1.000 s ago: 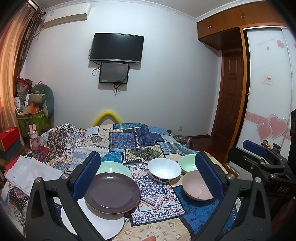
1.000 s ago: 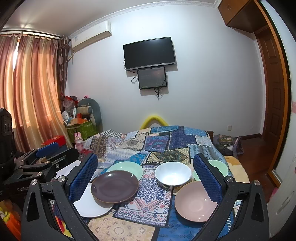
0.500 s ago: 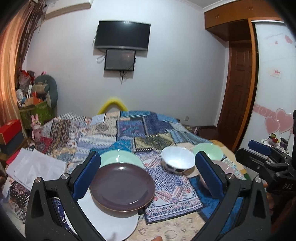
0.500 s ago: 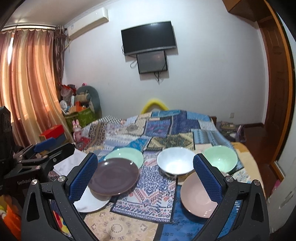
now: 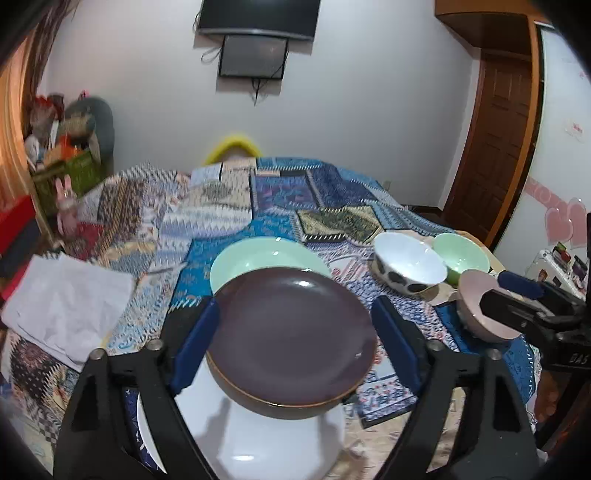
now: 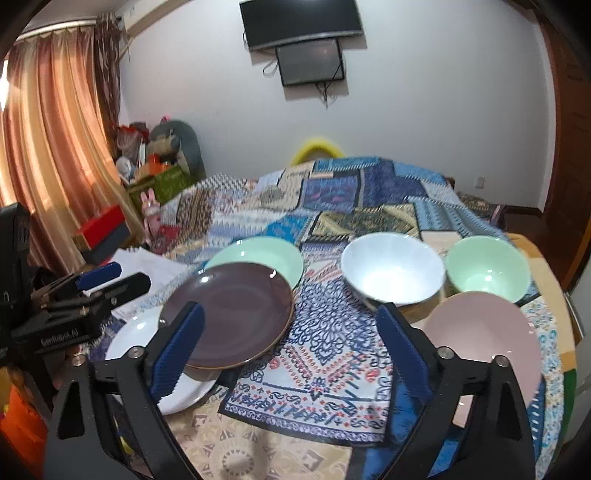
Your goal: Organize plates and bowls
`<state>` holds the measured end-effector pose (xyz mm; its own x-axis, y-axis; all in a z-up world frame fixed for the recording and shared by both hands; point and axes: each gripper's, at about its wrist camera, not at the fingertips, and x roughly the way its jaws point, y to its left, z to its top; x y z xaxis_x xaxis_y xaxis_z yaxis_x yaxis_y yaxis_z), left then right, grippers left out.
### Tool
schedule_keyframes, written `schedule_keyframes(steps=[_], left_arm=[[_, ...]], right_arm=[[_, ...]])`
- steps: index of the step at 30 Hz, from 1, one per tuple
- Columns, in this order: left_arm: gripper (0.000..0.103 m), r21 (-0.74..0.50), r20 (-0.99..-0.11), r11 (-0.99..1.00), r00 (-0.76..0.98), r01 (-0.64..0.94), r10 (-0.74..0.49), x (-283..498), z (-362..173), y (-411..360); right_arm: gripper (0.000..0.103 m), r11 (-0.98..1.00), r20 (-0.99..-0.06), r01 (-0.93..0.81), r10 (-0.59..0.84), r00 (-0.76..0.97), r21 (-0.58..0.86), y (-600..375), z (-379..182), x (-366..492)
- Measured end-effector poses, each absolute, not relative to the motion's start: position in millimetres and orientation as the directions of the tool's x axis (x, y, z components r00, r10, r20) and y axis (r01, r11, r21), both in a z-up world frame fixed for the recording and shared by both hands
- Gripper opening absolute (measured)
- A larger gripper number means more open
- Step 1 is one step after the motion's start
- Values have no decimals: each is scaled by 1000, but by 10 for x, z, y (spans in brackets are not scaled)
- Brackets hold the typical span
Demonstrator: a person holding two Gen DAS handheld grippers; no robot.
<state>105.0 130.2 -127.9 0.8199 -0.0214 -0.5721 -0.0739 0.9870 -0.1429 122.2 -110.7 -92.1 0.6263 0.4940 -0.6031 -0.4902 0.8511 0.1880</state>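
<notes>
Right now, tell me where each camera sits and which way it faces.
Left wrist: rides the left tool, facing forward and down over the purple plate between its closing fingers; the right tool shows at right.
Right wrist: rides the right tool, facing the patterned cloth between plates and bowls, fingers closing; the left tool shows at left.
Shared: purple plate, white bowl, wall television.
</notes>
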Motion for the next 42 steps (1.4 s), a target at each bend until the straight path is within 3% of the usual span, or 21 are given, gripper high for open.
schedule_keyframes(steps=[10,15,18,20,22,24,26,31,42], left_arm=[[65,-169,-690,980,722,-103,-44,1440,-1700,1846],[48,-217,-756,967,650,-133,-80,1685,-1931,2117],[43,-210,-772,968,632,-139,-76,1776,-2024,2186],[40,-209,-781,968,619,-141,-79,1834,-2076,2221],[35,-220,-789,967,607,-130,-98,1880,-2120,2242],[29,-222,-794,967,599,-129,-103,1897,-2143,2244],[21,-233,-800,965,588,-123,-119,1929,-2153,2256],[15,-270,-814,955,560,-125,-157,1970,-2197,2289],[15,-276,-837,956,514,-96,-190,2067,-2210,2302]], right_arm=[[66,846,-709,-490,478,519,211,-804,-1277,1532],[58,848,-750,-473,471,464,240,-727,-1431,1662],[55,852,-766,-462,463,446,247,-693,-1498,1692],[49,852,-779,-461,459,428,249,-670,-1541,1717],[37,849,-794,-462,457,401,255,-638,-1597,1748],[33,851,-802,-456,455,388,262,-615,-1632,1772],[32,853,-805,-448,454,381,269,-602,-1656,1805],[27,851,-816,-434,461,347,296,-581,-1706,1861],[25,843,-824,-420,479,302,337,-550,-1774,1920]])
